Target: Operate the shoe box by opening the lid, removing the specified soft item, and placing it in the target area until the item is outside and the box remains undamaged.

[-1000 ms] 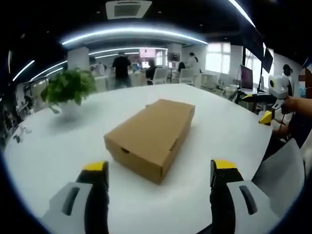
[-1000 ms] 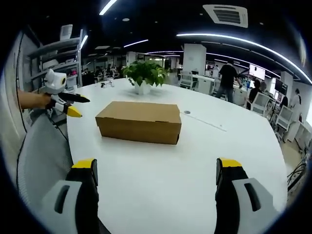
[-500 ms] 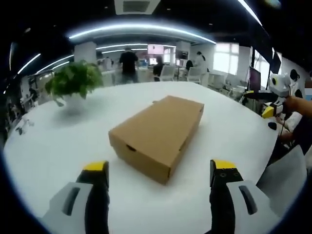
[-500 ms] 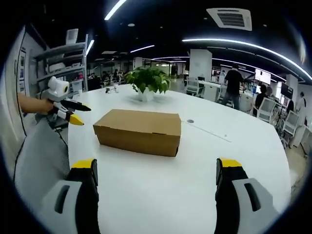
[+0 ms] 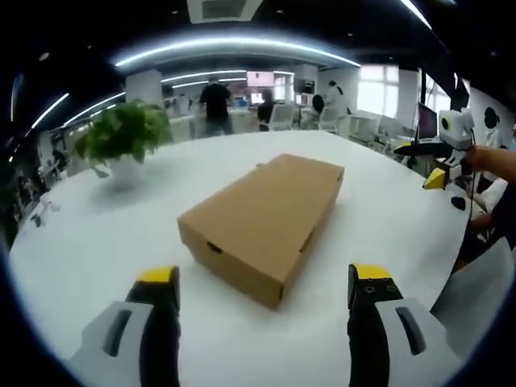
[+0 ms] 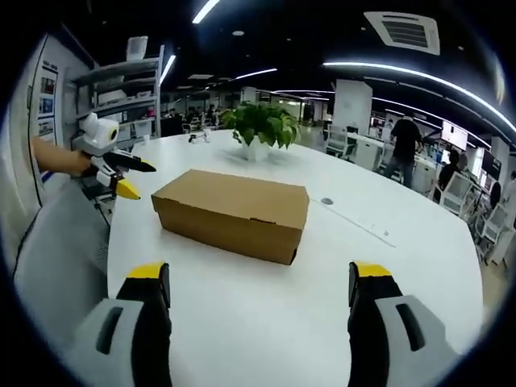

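A closed brown cardboard shoe box [image 5: 262,219] lies on the white round table [image 5: 105,242], lid down, with a small notch in its short front side. My left gripper [image 5: 264,282] is open, its yellow-tipped jaws short of the box's near corner. From the other side, the box [image 6: 232,212] shows its long side; my right gripper [image 6: 260,278] is open a little short of it. Each gripper also appears in the other's view: the right gripper [image 5: 439,165] at the far right, the left gripper [image 6: 117,173] at the left. The box's contents are hidden.
A potted green plant [image 5: 121,141] in a white pot stands on the table beyond the box. A grey chair back [image 6: 56,266] sits at the table edge. Several people and desks are far behind in the office. Shelves [image 6: 121,89] stand at the left.
Both cameras have edged closer to the box, which looks slightly larger. The box lies where it was, lid shut. Both grippers stay open.
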### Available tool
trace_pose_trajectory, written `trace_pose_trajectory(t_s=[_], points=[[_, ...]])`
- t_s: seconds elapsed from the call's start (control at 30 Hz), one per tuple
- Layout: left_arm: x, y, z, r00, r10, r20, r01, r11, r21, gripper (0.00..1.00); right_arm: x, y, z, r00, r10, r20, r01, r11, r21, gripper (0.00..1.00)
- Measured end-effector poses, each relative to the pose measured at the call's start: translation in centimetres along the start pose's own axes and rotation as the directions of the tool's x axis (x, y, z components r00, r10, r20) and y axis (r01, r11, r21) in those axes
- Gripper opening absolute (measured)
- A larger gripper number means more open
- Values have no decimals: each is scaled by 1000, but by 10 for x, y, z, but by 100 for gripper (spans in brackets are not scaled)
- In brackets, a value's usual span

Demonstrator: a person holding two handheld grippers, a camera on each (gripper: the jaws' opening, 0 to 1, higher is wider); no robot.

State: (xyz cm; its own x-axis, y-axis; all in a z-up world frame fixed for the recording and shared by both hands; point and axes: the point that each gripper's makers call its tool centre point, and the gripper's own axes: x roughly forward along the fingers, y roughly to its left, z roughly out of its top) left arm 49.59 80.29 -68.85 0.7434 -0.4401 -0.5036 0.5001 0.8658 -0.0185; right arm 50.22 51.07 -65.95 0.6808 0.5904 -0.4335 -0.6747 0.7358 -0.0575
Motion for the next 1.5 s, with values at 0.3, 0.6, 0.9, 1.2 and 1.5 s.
trace_pose_trajectory(t_s=[0.3,0.6,0.9,1.2,1.5], points=[[10,-4,-5,1000,16,-12,-16,1000,-4,86,23,-8,-1,998,59,-14,-59,998,-26,84],[20,-4,-12,997,63,-35,-63,998,-4,86,47,-18,-5,993,111,-40,-113,991,-69,80],[28,-4,-15,995,87,-41,-88,996,-22,82,66,-27,-5,988,147,-50,-151,984,-94,74],[39,-5,-14,994,106,-41,-108,993,-44,73,84,-38,-9,986,157,-60,-163,982,-101,66],[43,-1,-13,989,141,-37,-144,986,-80,66,106,-43,-8,982,173,-78,-182,976,-119,61]])
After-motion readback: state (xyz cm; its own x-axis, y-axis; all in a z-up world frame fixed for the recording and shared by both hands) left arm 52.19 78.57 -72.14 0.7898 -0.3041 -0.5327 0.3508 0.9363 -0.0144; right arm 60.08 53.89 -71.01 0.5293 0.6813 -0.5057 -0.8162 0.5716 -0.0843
